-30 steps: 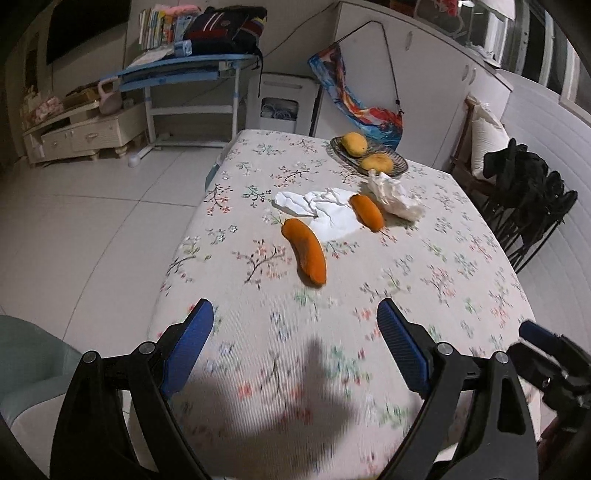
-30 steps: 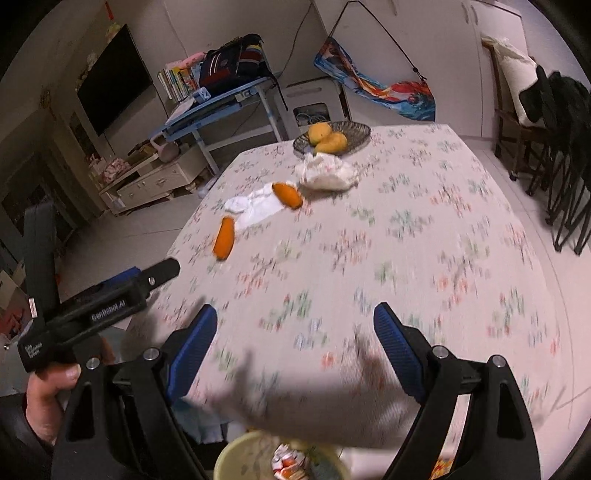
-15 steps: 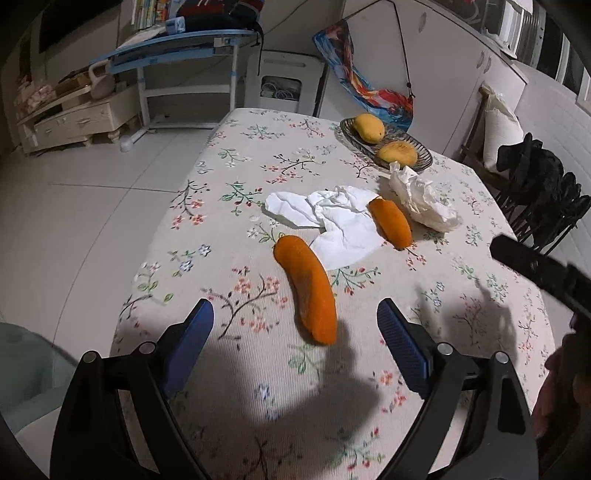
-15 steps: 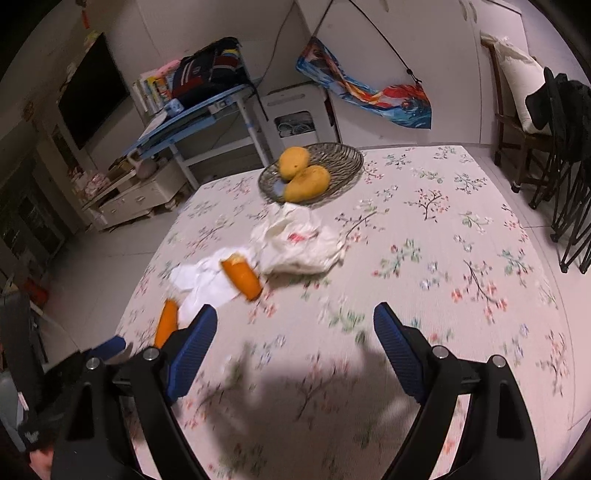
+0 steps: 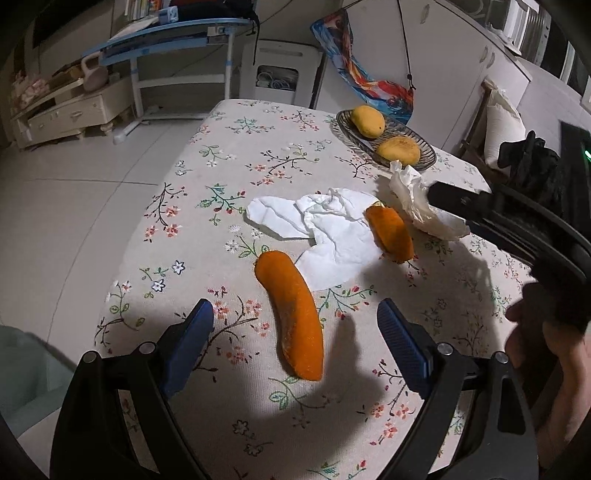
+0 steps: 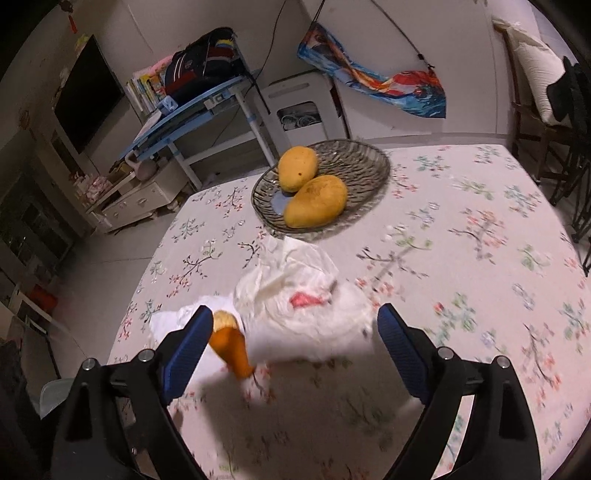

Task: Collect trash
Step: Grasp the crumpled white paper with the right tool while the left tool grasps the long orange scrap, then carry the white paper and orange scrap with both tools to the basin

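On the floral tablecloth lie a long orange peel, a shorter orange piece, a flat white tissue and a crumpled white wrapper. My left gripper hangs open over the near end of the long peel, its blue pads apart from it on either side. My right gripper is just above the crumpled wrapper, its jaws opening and pressing on nothing. The shorter orange piece is by its left pad. A right finger shows in the left wrist view.
A glass dish with two mangoes stands just beyond the wrapper. A person's hand holds the right tool. A pale green chair is at the table's near left, black folding chairs at the right, and a blue desk is behind.
Both grippers have moved forward over the table toward the litter. The right one came from the table's near edge up to the crumpled wrapper; the bin below it has left view.
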`<state>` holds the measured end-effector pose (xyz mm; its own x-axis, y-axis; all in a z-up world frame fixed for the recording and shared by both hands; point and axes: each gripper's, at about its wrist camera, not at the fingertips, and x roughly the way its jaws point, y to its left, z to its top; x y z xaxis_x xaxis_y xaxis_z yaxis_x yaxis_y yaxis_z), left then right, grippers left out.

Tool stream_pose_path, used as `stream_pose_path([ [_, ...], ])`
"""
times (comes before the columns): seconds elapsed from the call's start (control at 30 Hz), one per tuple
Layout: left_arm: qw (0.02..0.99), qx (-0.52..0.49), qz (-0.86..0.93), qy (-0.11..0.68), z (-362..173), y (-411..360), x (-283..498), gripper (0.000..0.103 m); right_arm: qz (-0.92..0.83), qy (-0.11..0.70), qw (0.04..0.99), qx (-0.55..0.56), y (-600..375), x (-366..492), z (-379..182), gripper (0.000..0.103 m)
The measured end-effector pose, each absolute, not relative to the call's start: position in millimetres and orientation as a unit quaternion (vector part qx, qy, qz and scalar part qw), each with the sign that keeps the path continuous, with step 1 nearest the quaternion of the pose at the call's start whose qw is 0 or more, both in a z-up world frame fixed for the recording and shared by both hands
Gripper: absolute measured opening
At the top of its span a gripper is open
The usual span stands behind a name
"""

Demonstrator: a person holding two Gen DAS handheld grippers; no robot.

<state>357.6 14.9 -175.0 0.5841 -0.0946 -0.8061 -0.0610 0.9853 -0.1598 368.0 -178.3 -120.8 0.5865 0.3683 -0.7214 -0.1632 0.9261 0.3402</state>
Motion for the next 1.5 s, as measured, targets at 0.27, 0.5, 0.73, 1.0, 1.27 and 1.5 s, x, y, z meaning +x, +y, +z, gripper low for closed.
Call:
stream_pose_path([
  [0.27, 0.886, -0.085, -0.004, 0.455, -179, 15, 366, 0.087, 0.142, 0.447, 0.877, 0.105, -172, 377, -135, 0.080],
  [0.5, 0.889, -0.070, -0.017, 0.451, -180, 10, 364, 0.069, 0.142, 0.456, 0.875, 0.078, -173, 373, -135, 0.048],
  [0.73, 0.887, -0.069, -0.074, 0.451, -180, 3, 361, 0.016, 0.155, 0.451, 0.873, 0.104, -186, 362, -124, 0.035],
  [1.0, 0.892, -0.112, -0.092, 0.429, -172, 20, 348, 0.014, 0.157, 0.438, 0.869, 0.170, -217, 341, -109, 0.035],
  [1.27, 0.900, -0.099, -0.082, 0.416, -158, 19, 323, 0.014, 0.168, 0.425, 0.865, 0.208, -231, 303, -94, 0.035],
  [1.5, 0.907, -0.103, -0.077, 0.400, -147, 22, 286, 0.014, 0.186, 0.414, 0.861, 0.231, -227, 261, -85, 0.035],
])
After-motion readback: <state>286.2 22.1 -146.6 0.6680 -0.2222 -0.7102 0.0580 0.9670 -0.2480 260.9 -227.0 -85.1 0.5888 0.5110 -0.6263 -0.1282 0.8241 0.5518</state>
